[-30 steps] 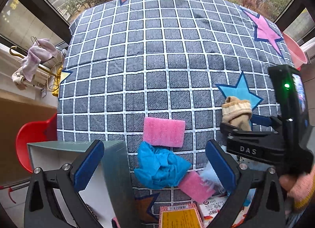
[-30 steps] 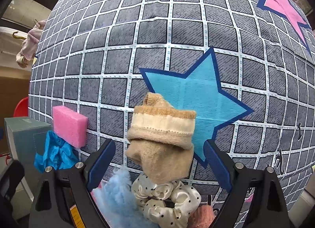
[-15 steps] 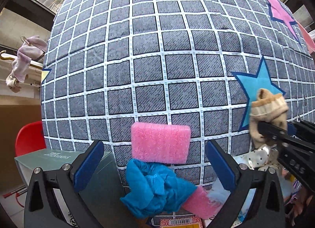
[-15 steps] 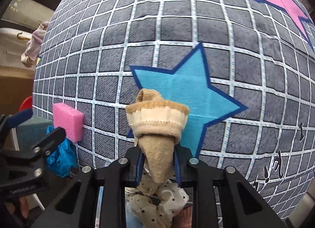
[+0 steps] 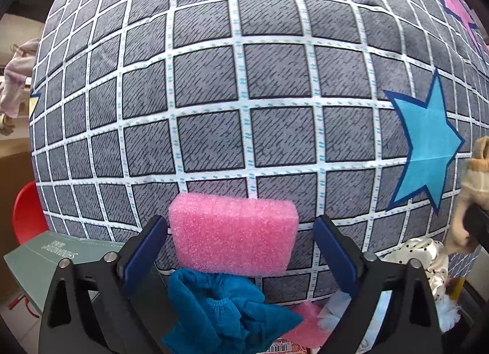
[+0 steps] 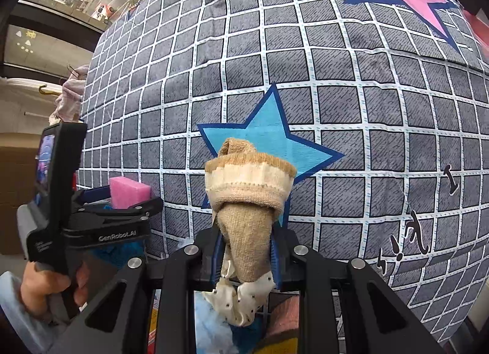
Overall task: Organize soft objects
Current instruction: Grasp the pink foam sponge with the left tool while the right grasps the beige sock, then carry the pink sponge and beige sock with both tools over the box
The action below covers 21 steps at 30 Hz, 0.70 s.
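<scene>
A pink sponge (image 5: 233, 231) lies on the grey checked bedcover (image 5: 244, 79). My left gripper (image 5: 241, 250) straddles it from above; its jaws are closing, and a gap still shows at the right pad (image 5: 334, 253). My right gripper (image 6: 247, 250) is shut on a rolled tan sock (image 6: 249, 189) and holds it above the cover near the blue star (image 6: 269, 140). White dotted scrunchie fabric (image 6: 244, 299) hangs just under the sock. In the right wrist view the left gripper (image 6: 122, 201) sits at the left with the sponge (image 6: 128, 192) in its jaws.
A crumpled blue cloth (image 5: 226, 314) lies just below the sponge, beside a second pink sponge (image 5: 305, 323) and pale blue fluff (image 5: 336, 314). A grey-green box (image 5: 45, 259) and a red seat (image 5: 26, 216) stand at the left. A hand (image 6: 45, 286) holds the left gripper.
My left gripper came down until its jaws straddle the pink sponge, and they have narrowed. My right gripper shut on the tan sock and lifted it off the pile.
</scene>
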Each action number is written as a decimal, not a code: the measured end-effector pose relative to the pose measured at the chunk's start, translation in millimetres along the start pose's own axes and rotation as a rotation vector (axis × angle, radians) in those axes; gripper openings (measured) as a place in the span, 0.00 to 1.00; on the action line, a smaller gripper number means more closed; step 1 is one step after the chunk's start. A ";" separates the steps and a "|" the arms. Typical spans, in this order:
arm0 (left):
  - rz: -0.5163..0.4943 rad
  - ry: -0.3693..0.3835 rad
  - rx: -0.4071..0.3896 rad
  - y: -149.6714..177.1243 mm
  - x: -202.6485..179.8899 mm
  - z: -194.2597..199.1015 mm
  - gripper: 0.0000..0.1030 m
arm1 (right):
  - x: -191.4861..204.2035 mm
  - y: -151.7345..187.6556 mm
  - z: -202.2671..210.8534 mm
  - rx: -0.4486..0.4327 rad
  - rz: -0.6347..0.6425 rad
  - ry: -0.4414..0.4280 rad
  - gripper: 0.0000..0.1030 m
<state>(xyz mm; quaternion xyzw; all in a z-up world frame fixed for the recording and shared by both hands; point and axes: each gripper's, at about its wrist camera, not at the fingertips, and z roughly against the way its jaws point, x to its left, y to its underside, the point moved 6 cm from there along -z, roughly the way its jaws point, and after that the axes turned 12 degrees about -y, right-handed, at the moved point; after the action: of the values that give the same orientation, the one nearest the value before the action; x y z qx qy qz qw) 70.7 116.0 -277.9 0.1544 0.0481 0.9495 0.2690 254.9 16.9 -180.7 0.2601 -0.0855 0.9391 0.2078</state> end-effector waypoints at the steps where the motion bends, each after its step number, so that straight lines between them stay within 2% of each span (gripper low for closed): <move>1: -0.011 0.011 -0.008 -4.4 -0.1 3.1 0.81 | 4.6 -2.2 -1.6 -0.005 -0.003 -0.003 0.26; 3: -0.018 0.045 -0.022 -6.1 -6.6 8.6 0.70 | 8.5 -3.1 -0.8 -0.018 -0.009 -0.009 0.26; 5: -0.028 0.012 -0.036 -13.1 -12.3 18.8 0.70 | 8.6 -1.8 4.6 -0.030 -0.015 -0.014 0.26; 12: -0.019 0.028 -0.177 -10.1 -12.5 72.6 0.70 | 4.2 5.1 31.8 -0.072 -0.041 -0.027 0.26; 16: -0.035 0.056 -0.247 1.2 -13.4 105.0 0.70 | 4.0 11.8 42.8 -0.087 -0.062 -0.037 0.26; 21: -0.071 0.057 -0.333 20.1 -14.6 147.6 0.70 | 8.2 23.8 59.2 -0.105 -0.064 -0.043 0.26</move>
<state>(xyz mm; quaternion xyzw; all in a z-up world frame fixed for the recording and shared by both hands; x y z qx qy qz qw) 119.7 92.4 -138.3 0.0789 -0.0970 0.9382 0.3226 264.9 -17.6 -127.4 0.2715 -0.1306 0.9203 0.2494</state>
